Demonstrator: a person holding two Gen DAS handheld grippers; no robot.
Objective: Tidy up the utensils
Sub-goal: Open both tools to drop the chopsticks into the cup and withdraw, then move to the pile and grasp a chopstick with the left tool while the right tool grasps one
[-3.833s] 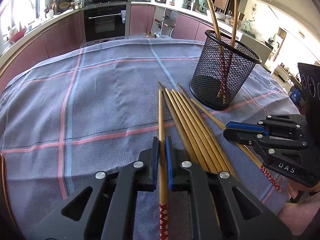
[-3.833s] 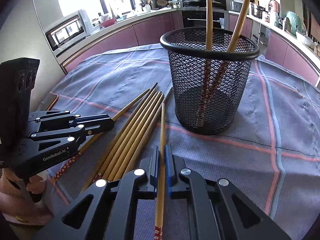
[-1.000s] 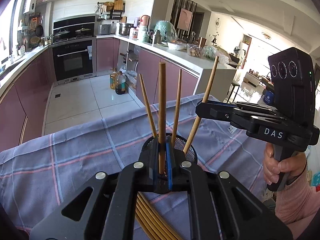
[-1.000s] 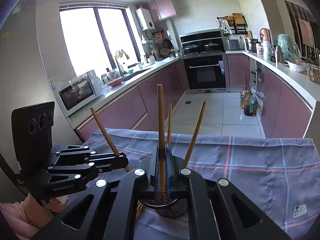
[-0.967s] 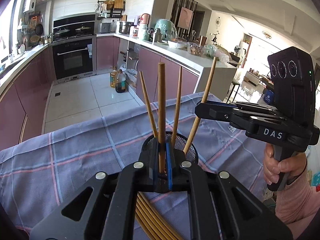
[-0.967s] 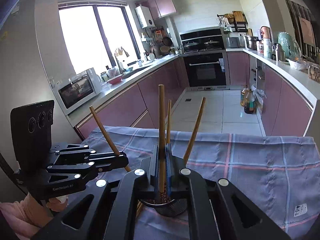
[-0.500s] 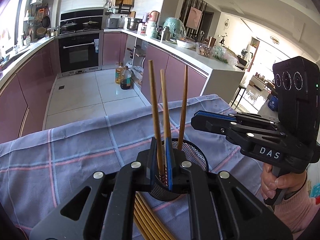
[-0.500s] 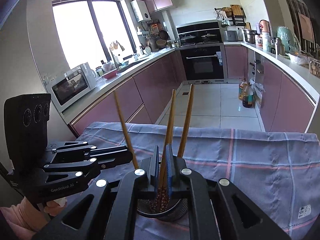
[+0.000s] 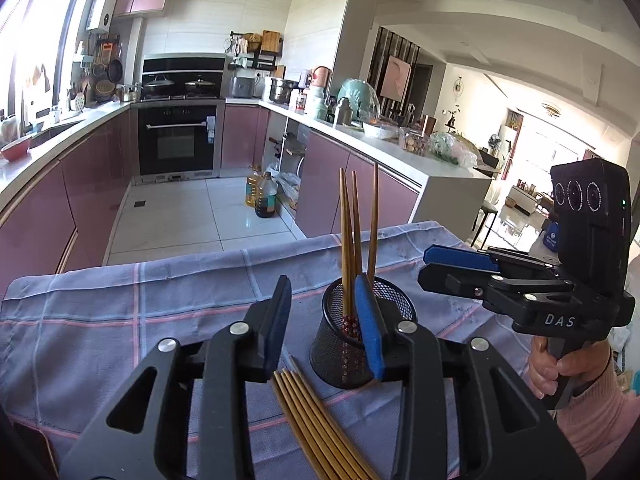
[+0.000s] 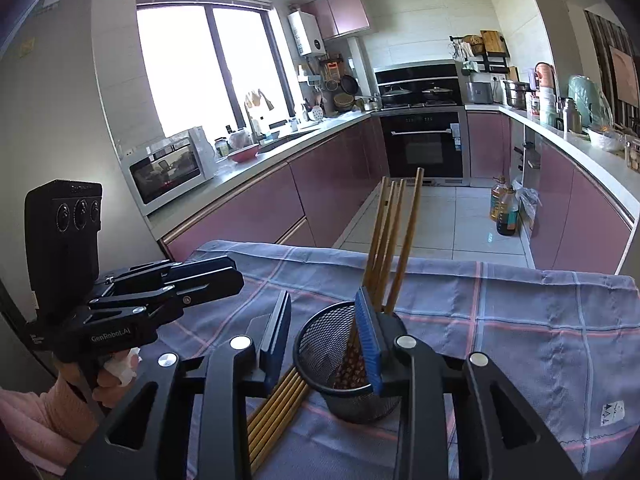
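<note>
Left gripper point(image 9: 324, 320): jaws have just been opening and stand apart, blue pads facing each other; nothing is pressed between them, and the cup shows in the gap beyond.
Right gripper point(image 10: 326, 332): jaws have likewise just been opening and stand apart and empty, poised over the cup's near rim; in the left wrist view it shows from the side, held by a hand point(image 9: 560, 368) in a pink sleeve.
Mesh cup point(image 9: 352, 344): black wire mesh, round, upright on the cloth, just beyond both pairs of fingertips.
Chopsticks in cup point(image 9: 354, 232): bamboo-coloured sticks with red patterned ends. They stand near upright, long axis vertical, patterned ends down inside the mesh and plain tips up, fanning slightly; from the right wrist view point(image 10: 394, 240) they lean together toward the far rim.
Loose chopsticks point(image 9: 308, 424): a bundle of plain bamboo sticks lying flat, side by side, just beside the cup's base. Their long axis runs from the cup back toward the grippers.
Tablecloth point(image 9: 120, 320): blue-grey with pink and pale check lines, covering the table.
Surroundings: kitchen with mauve cabinets and a black oven point(image 9: 178, 140).
</note>
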